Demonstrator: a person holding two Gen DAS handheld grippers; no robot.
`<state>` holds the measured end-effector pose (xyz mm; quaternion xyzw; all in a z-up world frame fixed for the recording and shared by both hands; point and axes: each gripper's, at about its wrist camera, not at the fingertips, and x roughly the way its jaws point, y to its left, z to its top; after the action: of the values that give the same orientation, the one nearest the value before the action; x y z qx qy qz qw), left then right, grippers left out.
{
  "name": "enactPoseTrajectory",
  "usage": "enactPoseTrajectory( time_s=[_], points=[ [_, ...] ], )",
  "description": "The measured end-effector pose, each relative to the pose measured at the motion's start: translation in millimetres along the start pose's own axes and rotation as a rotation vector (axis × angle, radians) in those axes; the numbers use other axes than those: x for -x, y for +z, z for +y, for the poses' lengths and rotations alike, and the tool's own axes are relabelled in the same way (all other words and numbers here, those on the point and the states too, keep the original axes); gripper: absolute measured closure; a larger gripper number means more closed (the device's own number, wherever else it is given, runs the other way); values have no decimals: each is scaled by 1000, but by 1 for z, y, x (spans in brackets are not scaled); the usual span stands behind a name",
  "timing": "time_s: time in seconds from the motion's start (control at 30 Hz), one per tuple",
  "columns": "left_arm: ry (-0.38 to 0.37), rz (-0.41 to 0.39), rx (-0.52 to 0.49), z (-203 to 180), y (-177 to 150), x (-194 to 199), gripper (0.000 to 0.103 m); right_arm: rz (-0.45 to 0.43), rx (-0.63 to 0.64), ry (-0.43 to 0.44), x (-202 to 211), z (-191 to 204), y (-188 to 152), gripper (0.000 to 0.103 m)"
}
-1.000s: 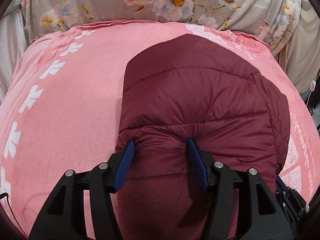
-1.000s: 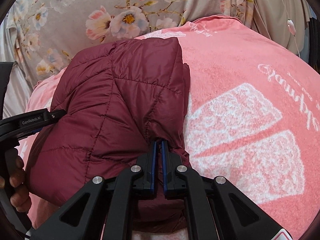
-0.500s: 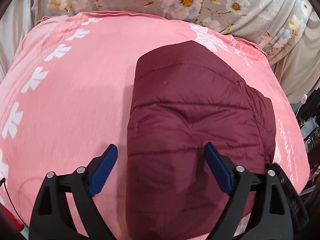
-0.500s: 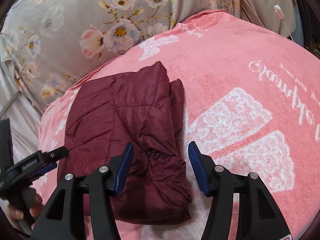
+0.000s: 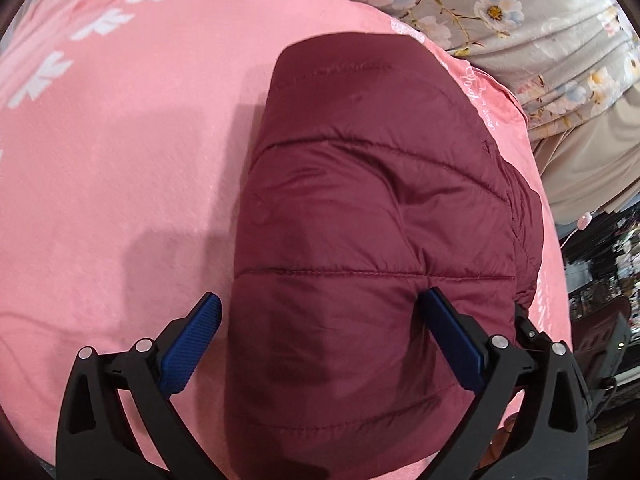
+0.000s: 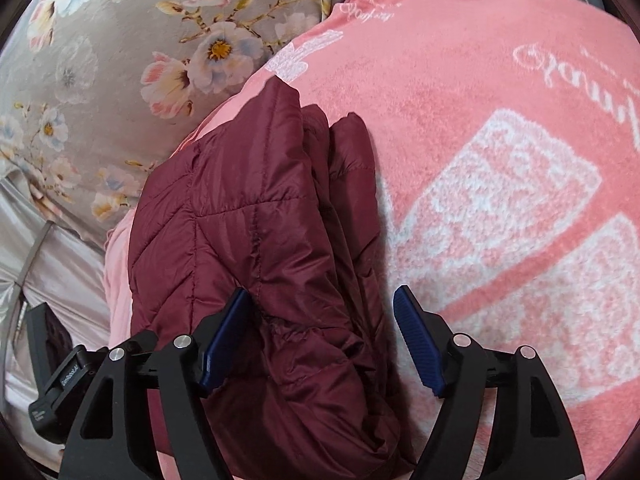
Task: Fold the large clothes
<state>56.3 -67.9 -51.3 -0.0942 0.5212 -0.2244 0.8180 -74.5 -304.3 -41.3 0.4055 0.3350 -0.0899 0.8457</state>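
A maroon quilted puffer jacket (image 5: 372, 216) lies folded in a compact bundle on a pink blanket (image 5: 120, 168). My left gripper (image 5: 320, 312) is open over the jacket's near end, its right blue pad (image 5: 448, 332) resting on the fabric and its left pad over the blanket. In the right wrist view the jacket (image 6: 256, 240) shows its layered folded edge. My right gripper (image 6: 320, 316) is open over that edge, the left pad (image 6: 228, 332) against the jacket and the right pad over the blanket (image 6: 480, 160).
A grey floral sheet (image 5: 520, 32) lies behind the blanket and also shows in the right wrist view (image 6: 120, 60). The blanket's right edge drops off to dark clutter (image 5: 608, 280). The left gripper's body (image 6: 52, 384) shows at lower left in the right wrist view.
Both grippers have opened and let go of the jacket, which now lies flat on the blanket. Both have since moved closer over its near end.
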Motion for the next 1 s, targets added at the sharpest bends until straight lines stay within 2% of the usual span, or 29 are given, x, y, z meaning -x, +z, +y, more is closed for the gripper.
enactPoseTrajectory(
  time_s=[0.23, 0.47, 0.53, 0.6, 0.63, 0.7, 0.8, 0.93, 1.0],
  points=[
    [-76, 44, 41, 3, 0, -20, 5, 11, -10, 39, -7, -3, 6, 21],
    [-84, 49, 17, 2, 0, -25, 5, 17, 4, 67, -16, 4, 14, 20],
    [-79, 47, -2, 0, -1, -25, 5, 26, 5, 87, -18, 5, 15, 25],
    [-75, 43, -24, -3, -2, -23, 5, 37, -18, 129, -20, 5, 14, 43],
    [-72, 37, -32, -4, -2, -23, 8, 37, -22, 137, -20, 4, 14, 47],
    [-61, 19, -55, -8, -3, -18, 17, 22, -15, 146, -15, 6, 14, 66],
    [-45, -17, -118, -18, -6, -3, 35, -5, 14, 149, -3, 11, 13, 79],
    [-67, -61, -190, -37, -8, 20, 59, -75, 70, 138, 25, 26, 11, 84],
    [-85, -82, -227, -49, -13, 34, 63, -111, 93, 139, 42, 33, 11, 85]
  ],
)
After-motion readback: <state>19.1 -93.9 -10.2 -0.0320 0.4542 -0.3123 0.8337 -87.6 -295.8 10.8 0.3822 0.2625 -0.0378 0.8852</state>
